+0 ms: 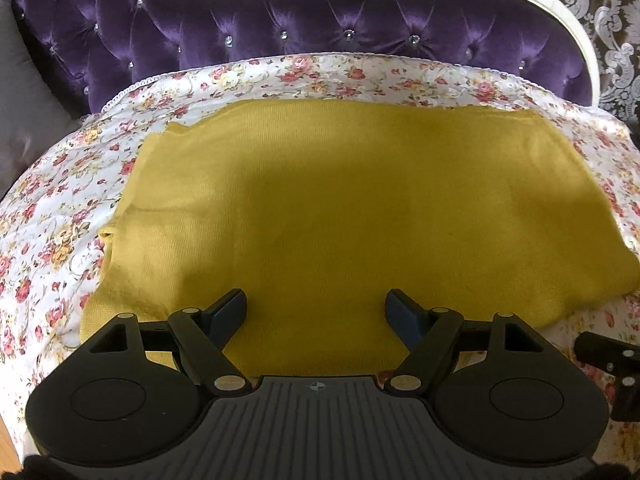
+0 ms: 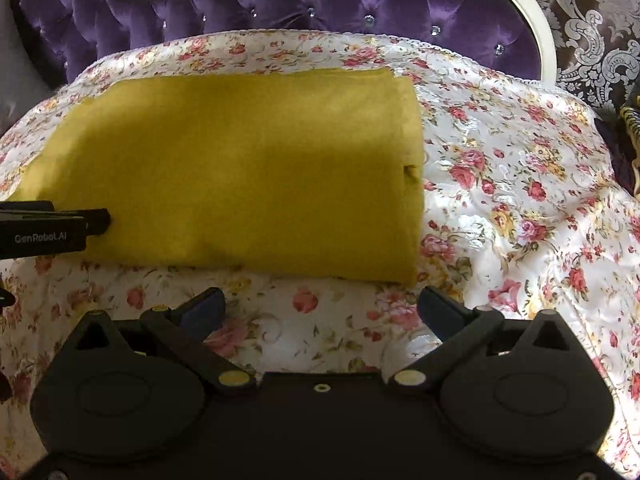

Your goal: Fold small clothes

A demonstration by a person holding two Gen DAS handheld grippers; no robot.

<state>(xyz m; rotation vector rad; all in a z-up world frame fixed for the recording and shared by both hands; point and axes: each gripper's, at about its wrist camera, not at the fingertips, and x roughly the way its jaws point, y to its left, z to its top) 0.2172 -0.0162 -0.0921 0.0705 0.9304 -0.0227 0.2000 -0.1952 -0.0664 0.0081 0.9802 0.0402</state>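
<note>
A mustard-yellow knit garment point(image 1: 320, 200) lies flat on the floral cover, folded into a wide rectangle; it also shows in the right wrist view point(image 2: 240, 168). My left gripper point(image 1: 316, 312) is open and empty, hovering over the garment's near edge. My right gripper point(image 2: 320, 308) is open and empty, over the floral cover just in front of the garment's near right part. The left gripper's side point(image 2: 52, 228) shows at the left edge of the right wrist view, over the garment's near left corner. Part of the right gripper point(image 1: 612, 364) shows at the right edge of the left wrist view.
A floral quilted cover point(image 2: 520, 200) spreads over the seat. A purple tufted backrest point(image 1: 280, 24) with a white frame point(image 1: 560, 12) stands behind. A grey cushion point(image 1: 24, 120) sits at the far left. Patterned wallpaper point(image 2: 600, 20) shows at the right.
</note>
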